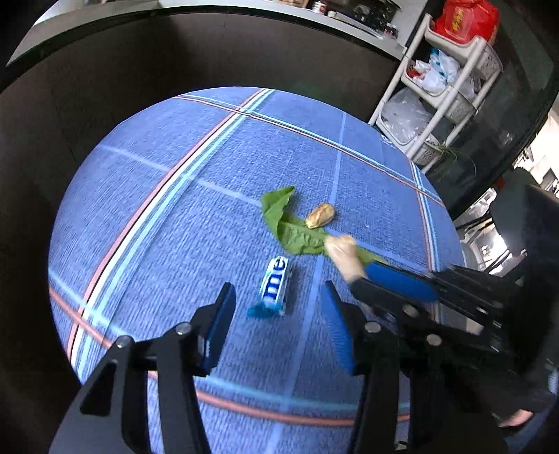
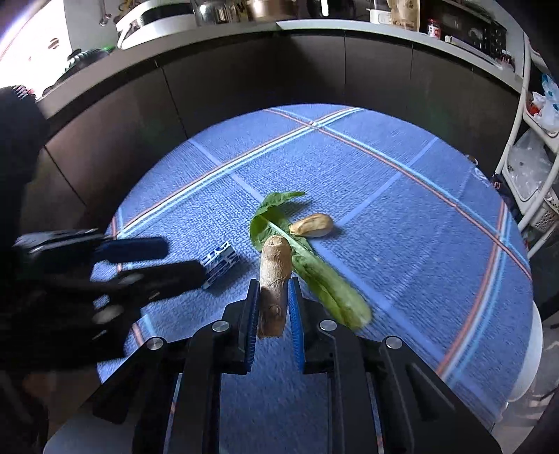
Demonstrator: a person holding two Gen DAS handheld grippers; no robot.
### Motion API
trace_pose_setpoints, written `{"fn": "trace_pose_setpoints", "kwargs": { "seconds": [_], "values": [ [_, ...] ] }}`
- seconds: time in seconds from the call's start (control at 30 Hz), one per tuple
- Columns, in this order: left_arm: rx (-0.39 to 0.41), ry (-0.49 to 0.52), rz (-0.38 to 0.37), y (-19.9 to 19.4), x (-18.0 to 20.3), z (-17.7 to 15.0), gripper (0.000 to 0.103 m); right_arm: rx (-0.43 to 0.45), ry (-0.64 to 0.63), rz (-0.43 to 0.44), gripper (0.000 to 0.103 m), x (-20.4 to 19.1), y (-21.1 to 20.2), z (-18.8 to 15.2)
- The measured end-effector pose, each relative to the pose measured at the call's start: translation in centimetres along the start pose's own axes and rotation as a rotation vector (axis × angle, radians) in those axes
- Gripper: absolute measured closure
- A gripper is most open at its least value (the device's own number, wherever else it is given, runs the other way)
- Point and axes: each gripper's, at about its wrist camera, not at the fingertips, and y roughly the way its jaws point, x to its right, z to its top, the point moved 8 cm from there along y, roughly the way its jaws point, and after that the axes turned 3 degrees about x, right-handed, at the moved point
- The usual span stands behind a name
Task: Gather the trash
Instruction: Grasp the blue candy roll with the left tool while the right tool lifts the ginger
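On a round table with a blue plaid cloth point(image 1: 167, 216) point(image 2: 401, 195) lie a green leaf point(image 1: 293, 230) point(image 2: 307, 262), a small tan peel piece point(image 1: 320, 215) point(image 2: 312, 225) and a blue-and-white candy wrapper point(image 1: 274, 290) point(image 2: 220, 264). My right gripper point(image 2: 273, 286) is shut on a beige ginger piece point(image 2: 274, 276) point(image 1: 344, 253), held over the leaf. My left gripper point(image 1: 277, 291) is open, its fingers on either side of the wrapper; it shows at the left in the right wrist view point(image 2: 157, 262).
Dark cabinets point(image 2: 244, 77) with a cluttered counter point(image 2: 314, 21) curve behind the table. A white shelf rack point(image 1: 450, 87) point(image 2: 538, 164) with plastic bags stands to the right.
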Motion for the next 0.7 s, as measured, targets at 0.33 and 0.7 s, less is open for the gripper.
{"fn": "trace_pose_setpoints", "kwargs": {
  "seconds": [0.33, 0.7],
  "values": [
    [-0.072, 0.025, 0.030, 3.3, 0.4, 0.1, 0.089, -0.002, 0.047, 0.010, 0.093, 1.4, -1.1, -0.9],
    [-0.048, 0.014, 0.019, 1.3, 0.8, -0.2, 0.094, -0.037, -0.032, 0.036, 0.090, 0.4, -0.2, -2.5]
  ]
}}
